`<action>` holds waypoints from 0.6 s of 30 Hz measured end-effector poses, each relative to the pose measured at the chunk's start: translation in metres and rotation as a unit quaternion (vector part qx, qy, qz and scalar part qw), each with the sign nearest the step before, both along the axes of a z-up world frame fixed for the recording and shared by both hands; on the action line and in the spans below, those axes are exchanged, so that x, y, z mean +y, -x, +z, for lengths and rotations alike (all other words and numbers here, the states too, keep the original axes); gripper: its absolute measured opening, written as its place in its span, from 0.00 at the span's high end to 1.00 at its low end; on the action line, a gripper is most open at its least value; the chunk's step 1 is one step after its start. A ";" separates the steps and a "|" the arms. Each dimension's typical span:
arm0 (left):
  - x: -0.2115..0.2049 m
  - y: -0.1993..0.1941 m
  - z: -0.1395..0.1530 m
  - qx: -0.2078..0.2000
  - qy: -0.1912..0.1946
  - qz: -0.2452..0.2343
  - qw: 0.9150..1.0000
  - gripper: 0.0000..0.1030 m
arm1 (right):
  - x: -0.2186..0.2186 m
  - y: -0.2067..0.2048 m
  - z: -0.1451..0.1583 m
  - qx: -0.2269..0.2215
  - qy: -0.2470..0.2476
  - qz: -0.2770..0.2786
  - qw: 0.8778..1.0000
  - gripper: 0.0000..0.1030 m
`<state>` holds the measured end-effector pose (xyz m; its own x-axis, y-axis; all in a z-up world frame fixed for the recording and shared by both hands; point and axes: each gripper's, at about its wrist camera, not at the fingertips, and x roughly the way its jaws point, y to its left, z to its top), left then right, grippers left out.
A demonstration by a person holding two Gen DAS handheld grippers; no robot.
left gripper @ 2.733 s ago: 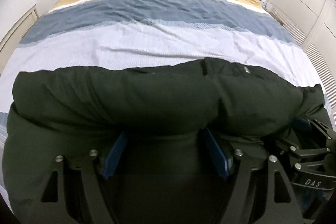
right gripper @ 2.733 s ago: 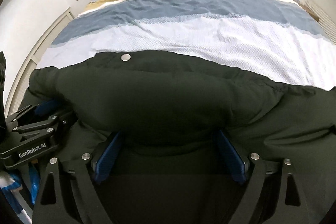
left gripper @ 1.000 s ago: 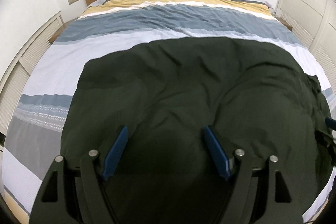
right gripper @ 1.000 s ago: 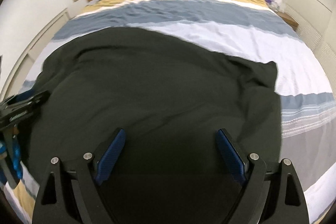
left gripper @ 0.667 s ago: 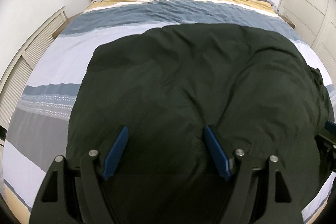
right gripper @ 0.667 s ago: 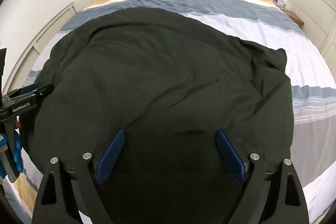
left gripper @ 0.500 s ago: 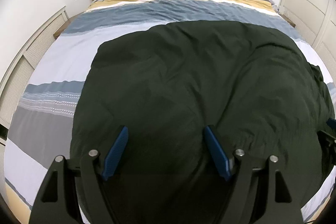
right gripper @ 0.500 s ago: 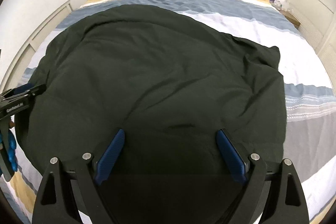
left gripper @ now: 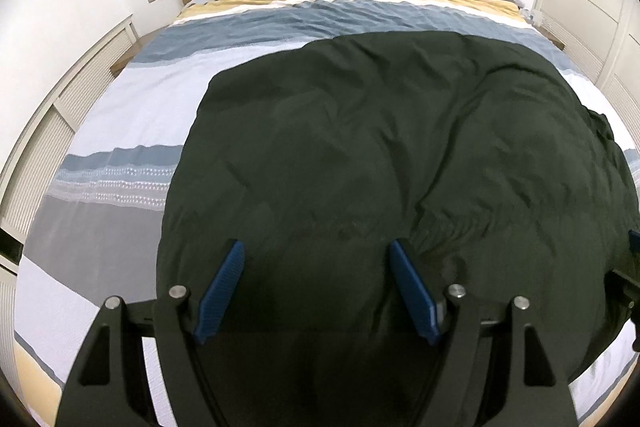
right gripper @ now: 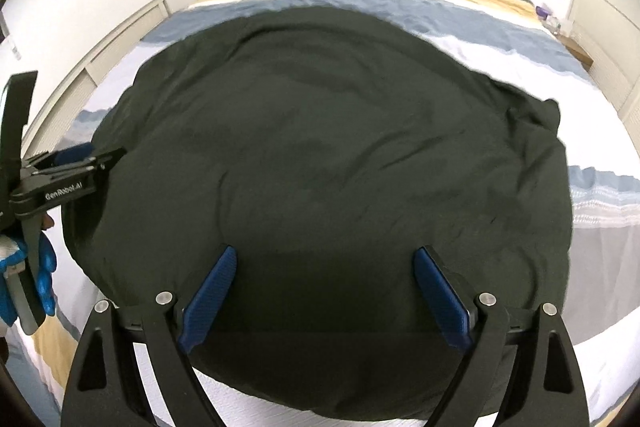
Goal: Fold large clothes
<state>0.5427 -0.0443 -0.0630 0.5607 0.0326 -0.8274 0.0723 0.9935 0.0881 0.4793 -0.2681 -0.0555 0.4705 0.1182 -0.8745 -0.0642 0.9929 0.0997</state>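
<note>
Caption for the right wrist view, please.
Open right gripper above a dark green padded garment spread on a striped bed.

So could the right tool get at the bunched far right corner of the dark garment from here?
Probably yes. The right tool stands open and holds nothing, and only flat dark garment lies between it and that corner; nothing stands in the way, though it means reaching across the bed.
</note>
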 end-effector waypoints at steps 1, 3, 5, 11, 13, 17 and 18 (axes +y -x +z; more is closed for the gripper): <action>0.004 0.001 -0.002 0.005 0.009 0.002 1.000 0.27 | 0.000 0.001 -0.001 0.002 -0.001 -0.001 1.000 0.11; 0.016 0.002 -0.005 0.021 0.042 0.004 0.999 0.27 | -0.007 0.000 -0.004 0.008 -0.012 -0.004 1.000 0.09; 0.027 0.003 -0.004 0.030 0.069 0.004 0.997 0.27 | -0.017 0.002 -0.004 0.014 -0.017 -0.015 1.000 0.08; 0.073 0.005 0.005 0.031 0.142 0.003 0.989 0.25 | -0.082 0.009 0.011 -0.007 -0.022 -0.069 0.997 0.02; 0.094 0.000 0.006 0.031 0.169 0.008 0.985 0.24 | -0.114 0.009 0.013 -0.008 -0.031 -0.093 0.995 0.01; 0.130 -0.016 -0.005 0.054 0.222 0.023 0.973 0.24 | -0.171 0.008 -0.001 0.012 -0.074 -0.136 0.988 0.01; 0.139 -0.018 -0.010 0.059 0.245 0.028 0.967 0.24 | -0.184 0.006 -0.010 0.025 -0.101 -0.151 0.983 0.01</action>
